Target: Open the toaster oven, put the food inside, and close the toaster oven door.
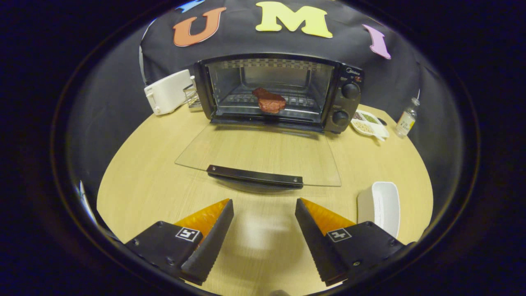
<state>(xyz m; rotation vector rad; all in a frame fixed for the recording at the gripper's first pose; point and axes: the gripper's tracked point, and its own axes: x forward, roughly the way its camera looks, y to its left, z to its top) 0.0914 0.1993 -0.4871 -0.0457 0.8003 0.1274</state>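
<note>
Steak (270, 101) lies on the rack inside the toaster oven (279, 92), whose glass door (259, 156) hangs open over the surface (144, 181); the hand-held gripper (264, 213) is spread, holding nothing.

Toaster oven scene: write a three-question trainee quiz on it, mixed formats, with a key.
1. True or false: the toaster oven has its glass door folded down flat.
2. Where is the piece of meat? A) in the white dish B) on the oven rack C) between the fingers
3. Fill in: the hand-held gripper is ____, holding nothing, just short of the door handle.

Key: 1 true; 2 B; 3 open. The white dish beside the right finger is empty.
</note>
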